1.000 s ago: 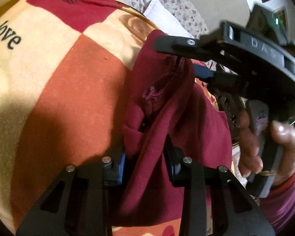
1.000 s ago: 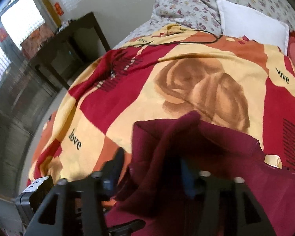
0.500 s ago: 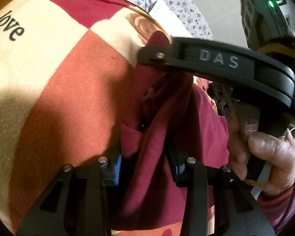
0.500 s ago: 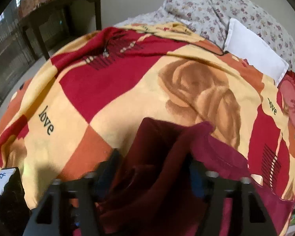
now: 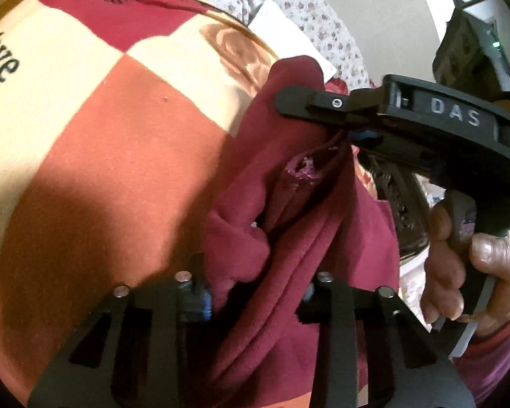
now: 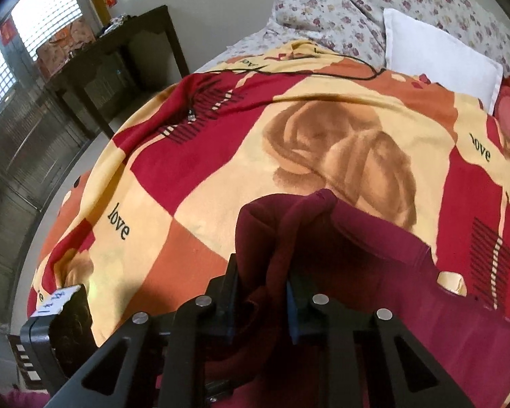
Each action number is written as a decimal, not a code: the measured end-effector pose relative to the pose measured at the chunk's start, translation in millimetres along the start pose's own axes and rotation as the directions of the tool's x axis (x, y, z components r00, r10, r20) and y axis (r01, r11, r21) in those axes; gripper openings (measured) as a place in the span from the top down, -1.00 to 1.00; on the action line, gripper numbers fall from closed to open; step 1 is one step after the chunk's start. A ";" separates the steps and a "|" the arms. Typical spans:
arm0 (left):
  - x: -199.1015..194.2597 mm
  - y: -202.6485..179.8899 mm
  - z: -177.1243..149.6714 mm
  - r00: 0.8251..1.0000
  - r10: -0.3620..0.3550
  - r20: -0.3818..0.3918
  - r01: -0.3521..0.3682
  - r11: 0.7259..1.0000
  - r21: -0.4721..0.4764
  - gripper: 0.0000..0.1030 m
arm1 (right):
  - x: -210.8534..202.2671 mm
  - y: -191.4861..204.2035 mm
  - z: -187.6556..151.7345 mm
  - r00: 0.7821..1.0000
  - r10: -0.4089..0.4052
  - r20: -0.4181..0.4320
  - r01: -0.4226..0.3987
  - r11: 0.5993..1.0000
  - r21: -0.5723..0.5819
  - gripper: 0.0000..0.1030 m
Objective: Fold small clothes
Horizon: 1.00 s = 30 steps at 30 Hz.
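A dark red garment (image 5: 289, 224) hangs bunched between both grippers above the bed blanket (image 5: 119, 156). My left gripper (image 5: 255, 292) is shut on a thick fold of it at the bottom of the left wrist view. My right gripper (image 6: 261, 292) is shut on another fold of the garment (image 6: 374, 272), which trails right across the blanket (image 6: 289, 108). In the left wrist view the right gripper (image 5: 350, 129) shows at upper right, held by a hand (image 5: 465, 272), pinching the cloth's upper edge.
The bed carries a red, orange and cream "love" blanket. A white pillow (image 6: 438, 57) and floral pillows (image 6: 340, 3) lie at the head. A black cable (image 6: 289, 68) runs over the blanket. A dark wooden table (image 6: 112, 54) stands beside the bed near the window.
The right gripper has drawn back to the right and up with the cloth's edge, stretching the garment a little. Both grippers have kept their hold.
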<state>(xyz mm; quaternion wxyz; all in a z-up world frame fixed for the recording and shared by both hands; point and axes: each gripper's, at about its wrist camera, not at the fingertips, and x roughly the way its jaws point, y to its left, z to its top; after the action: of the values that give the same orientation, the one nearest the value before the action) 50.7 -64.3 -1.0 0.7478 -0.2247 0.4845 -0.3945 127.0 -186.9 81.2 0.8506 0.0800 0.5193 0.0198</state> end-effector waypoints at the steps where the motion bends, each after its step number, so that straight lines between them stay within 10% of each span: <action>1: -0.2 -1.7 0.5 1.000 0.001 0.006 -0.001 1.000 0.008 0.46 | -0.1 0.1 0.3 1.000 -0.006 -0.003 0.006 1.000 0.004 0.58; 5: -5.5 -11.4 -1.5 1.000 0.006 0.027 -0.007 0.999 0.041 0.49 | 2.2 9.2 1.4 0.998 -0.041 -0.040 0.041 0.999 0.006 -0.04; 10: -7.4 -15.8 -2.4 0.999 0.003 0.032 -0.005 0.999 0.051 0.50 | 15.7 32.2 -0.5 0.988 -0.134 -0.072 0.125 0.986 -0.108 -0.28; 18: -13.3 -23.5 -10.1 0.999 0.013 0.030 -0.015 0.998 0.066 0.51 | 16.1 25.5 -9.8 0.984 -0.178 -0.026 0.173 0.976 -0.135 0.00; 30: -20.6 -70.2 -7.8 0.999 0.020 0.031 -0.025 0.988 0.153 0.52 | -42.9 -2.9 -23.2 0.998 -0.002 0.056 0.004 0.999 -0.038 0.49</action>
<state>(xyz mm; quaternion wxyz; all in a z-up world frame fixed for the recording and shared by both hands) 13.0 -88.5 57.3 0.7742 -0.1668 0.4445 -0.4187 86.6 -192.1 108.1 0.8662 0.0634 0.4949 0.0262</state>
